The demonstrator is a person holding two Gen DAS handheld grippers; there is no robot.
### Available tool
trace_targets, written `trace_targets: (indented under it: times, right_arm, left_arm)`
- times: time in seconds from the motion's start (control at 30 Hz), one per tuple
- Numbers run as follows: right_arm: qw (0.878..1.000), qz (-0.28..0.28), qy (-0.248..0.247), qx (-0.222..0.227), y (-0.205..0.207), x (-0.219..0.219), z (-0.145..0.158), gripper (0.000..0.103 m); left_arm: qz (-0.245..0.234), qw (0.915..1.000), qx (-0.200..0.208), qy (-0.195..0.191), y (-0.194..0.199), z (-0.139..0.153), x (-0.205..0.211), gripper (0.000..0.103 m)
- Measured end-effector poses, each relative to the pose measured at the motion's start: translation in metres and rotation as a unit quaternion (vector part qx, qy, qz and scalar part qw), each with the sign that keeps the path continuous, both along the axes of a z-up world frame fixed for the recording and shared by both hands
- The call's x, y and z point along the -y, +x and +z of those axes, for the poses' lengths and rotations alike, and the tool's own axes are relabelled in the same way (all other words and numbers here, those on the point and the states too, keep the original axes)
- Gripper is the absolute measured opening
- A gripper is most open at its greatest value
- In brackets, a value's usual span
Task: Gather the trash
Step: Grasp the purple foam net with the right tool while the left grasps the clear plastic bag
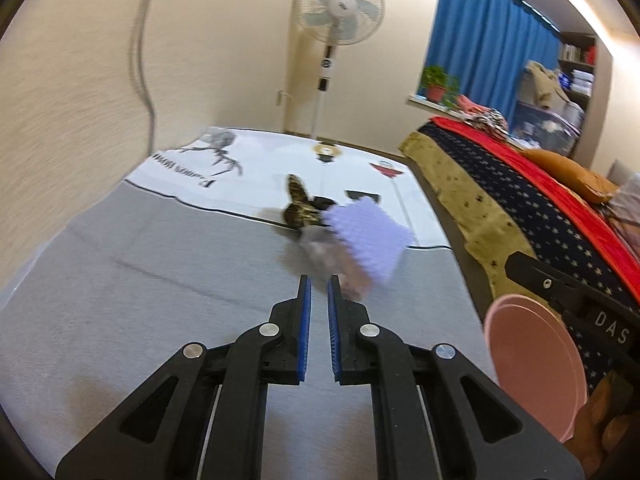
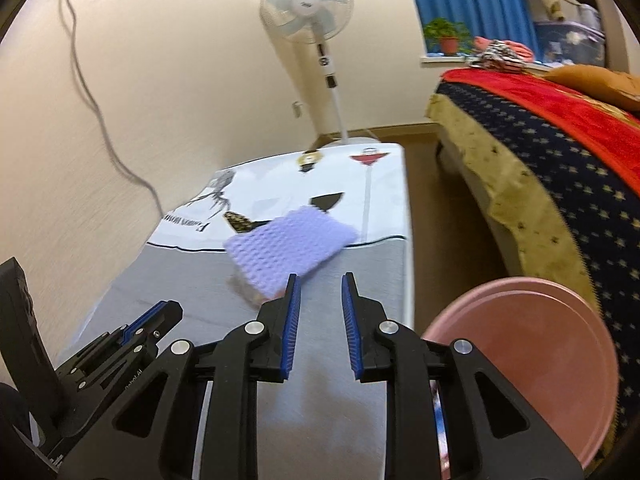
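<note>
On my table (image 1: 120,280), grey-covered with a printed white cloth (image 1: 280,160) at the far end, I count:

- One lavender waffle-textured cloth (image 2: 290,242), lying at the border of the grey and white areas.
- One blurred, pale crumpled piece (image 1: 332,264) just beside and partly under the lavender cloth's near edge — too smeared for me to identify.
- One dark, gold-patterned wrapper (image 1: 298,202), just behind the lavender cloth on the printed sheet.
- One pink basin (image 2: 536,360), off the table's right side, near the bed (image 2: 560,160).
- One standing fan (image 2: 306,10) by the far wall.

My two tools:

- Left gripper (image 1: 319,282) — low over the grey cover, pointing at the blurred piece; its blue-lined jaws stand a narrow gap apart, holding nothing.
- Right gripper (image 2: 320,280) — level beside it, jaws parted wider and empty, the left tip near the lavender cloth's closest corner; contact I cannot tell.
</note>
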State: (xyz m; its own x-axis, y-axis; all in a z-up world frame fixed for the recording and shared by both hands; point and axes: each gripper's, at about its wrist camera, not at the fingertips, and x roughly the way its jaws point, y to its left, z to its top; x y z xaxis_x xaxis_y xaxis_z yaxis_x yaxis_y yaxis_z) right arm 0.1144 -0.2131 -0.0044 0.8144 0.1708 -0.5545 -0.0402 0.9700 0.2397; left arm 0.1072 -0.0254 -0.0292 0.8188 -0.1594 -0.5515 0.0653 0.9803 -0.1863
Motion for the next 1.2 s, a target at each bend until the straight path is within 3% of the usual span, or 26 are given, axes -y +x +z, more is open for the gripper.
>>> trace_targets:
  times: [0.17, 0.4, 0.67, 0.77, 0.93, 0.97, 1.2]
  right_arm:
    - [1.000, 0.024, -0.016, -0.006, 0.025, -0.022, -0.012, 0.029]
    - [0.997, 0.057, -0.050, -0.016, 0.051, -0.049, -0.030, 0.061]
    - [0.993, 0.078, -0.075, -0.038, 0.074, -0.067, -0.047, 0.062]
    - [0.993, 0.078, -0.075, -0.047, 0.079, -0.066, -0.052, 0.054]
    - [0.994, 0.071, -0.057, -0.066, 0.080, -0.055, -0.059, 0.012]
    - [0.994, 0.070, -0.050, -0.068, 0.079, -0.050, -0.060, 0.008]
    - [0.997, 0.043, -0.020, -0.065, 0.068, -0.025, -0.058, 0.006]
  left_arm:
    - [0.020, 0.9998, -0.004, -0.005, 0.008, -0.003, -0.013, 0.008]
    - [0.038, 0.9992, -0.007, -0.009, 0.017, -0.006, -0.027, 0.008]
    - [0.052, 0.9981, -0.028, -0.017, 0.030, -0.017, -0.037, 0.008]
    - [0.047, 0.9980, -0.035, -0.024, 0.035, -0.020, -0.038, 0.008]
    - [0.025, 0.9977, -0.048, -0.041, 0.045, -0.023, -0.033, 0.008]
    - [0.018, 0.9976, -0.050, -0.045, 0.047, -0.024, -0.031, 0.008]
    - [-0.013, 0.9969, -0.054, -0.056, 0.059, -0.023, -0.014, 0.008]
